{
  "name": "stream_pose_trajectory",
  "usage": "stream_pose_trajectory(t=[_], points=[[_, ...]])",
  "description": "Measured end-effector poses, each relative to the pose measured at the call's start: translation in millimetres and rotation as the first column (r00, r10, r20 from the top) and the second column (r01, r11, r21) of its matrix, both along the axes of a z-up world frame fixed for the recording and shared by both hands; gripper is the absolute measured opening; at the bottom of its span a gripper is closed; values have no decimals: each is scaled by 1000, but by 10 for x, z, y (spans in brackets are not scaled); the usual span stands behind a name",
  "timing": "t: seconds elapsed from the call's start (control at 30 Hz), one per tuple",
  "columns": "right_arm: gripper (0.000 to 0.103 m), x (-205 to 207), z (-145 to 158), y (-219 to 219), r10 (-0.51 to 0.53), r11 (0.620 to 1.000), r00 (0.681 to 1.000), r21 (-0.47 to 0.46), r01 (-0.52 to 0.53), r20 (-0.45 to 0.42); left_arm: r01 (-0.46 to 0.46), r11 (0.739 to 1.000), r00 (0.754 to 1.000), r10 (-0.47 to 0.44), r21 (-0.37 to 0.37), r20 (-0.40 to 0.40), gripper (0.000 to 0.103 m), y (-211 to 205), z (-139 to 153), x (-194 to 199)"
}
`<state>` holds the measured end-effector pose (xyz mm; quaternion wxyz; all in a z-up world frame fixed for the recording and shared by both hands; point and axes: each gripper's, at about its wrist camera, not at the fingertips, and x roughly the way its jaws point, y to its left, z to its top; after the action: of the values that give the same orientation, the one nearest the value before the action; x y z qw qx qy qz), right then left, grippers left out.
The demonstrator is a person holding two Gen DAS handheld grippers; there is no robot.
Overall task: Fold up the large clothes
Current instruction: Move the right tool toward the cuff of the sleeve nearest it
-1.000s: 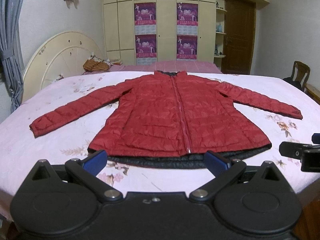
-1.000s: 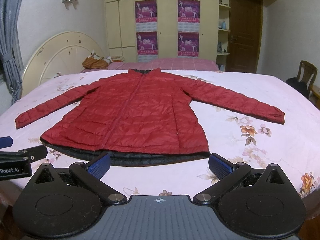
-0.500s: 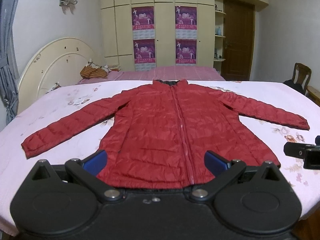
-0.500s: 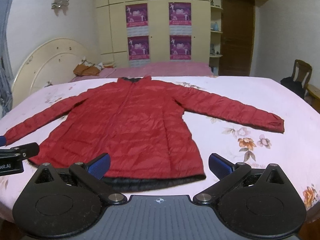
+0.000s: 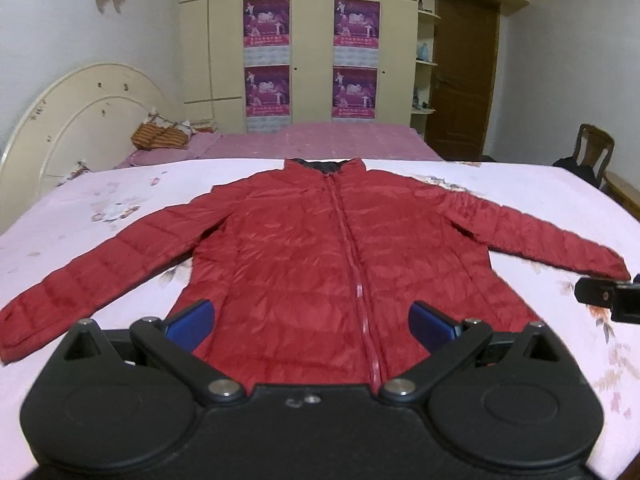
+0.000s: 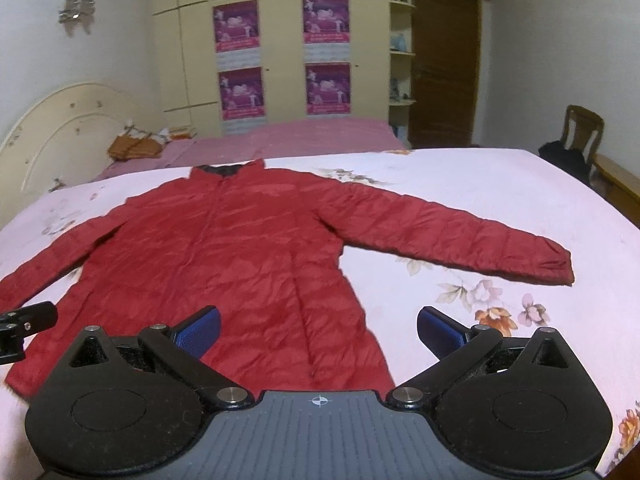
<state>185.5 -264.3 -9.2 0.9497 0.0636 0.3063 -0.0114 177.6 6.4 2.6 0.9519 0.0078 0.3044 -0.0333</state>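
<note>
A red quilted puffer jacket [image 5: 320, 264] lies flat, front up and zipped, on a pink floral bedsheet [image 5: 520, 192]. Its collar points toward twelve o'clock, its hem toward six, and its sleeves spread out toward nine and three. In the left wrist view the zipper [image 5: 352, 264] runs down the middle of the jacket.

The left gripper [image 5: 312, 322] sits over the lower front of the jacket, its jaws spread wide with nothing between them; whether its blue pads [image 5: 190, 324] touch the fabric cannot be told. The right gripper [image 6: 318, 330] is over the jacket's hem corner at the wearer's left side, jaws likewise wide and holding nothing, one blue pad over red fabric and the other over the sheet. Each gripper shows at the other's view edge.

Beyond the bed, at twelve o'clock, stands a cream wardrobe [image 5: 312, 52] with four purple posters [image 5: 266, 22]. A cream headboard [image 5: 76, 128] is at ten o'clock, a brown door [image 5: 464, 80] at one, and a wooden chair [image 5: 594, 156] at two.
</note>
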Motion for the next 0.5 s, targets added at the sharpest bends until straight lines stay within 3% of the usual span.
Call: stream_pose_trajectory(t=[0.1, 0.33, 0.5], points=[[103, 191, -28, -43, -36, 999, 999, -2, 36, -10, 14, 998, 1000, -15, -55, -17, 103, 61, -38, 250], [103, 560, -141, -224, -127, 992, 991, -23, 126, -30, 69, 994, 996, -73, -85, -51, 103, 1, -185, 701], [103, 738, -263, -685, -218, 976, 975, -3, 218, -52, 115, 981, 985, -133, -158, -107, 103, -130, -353, 965]])
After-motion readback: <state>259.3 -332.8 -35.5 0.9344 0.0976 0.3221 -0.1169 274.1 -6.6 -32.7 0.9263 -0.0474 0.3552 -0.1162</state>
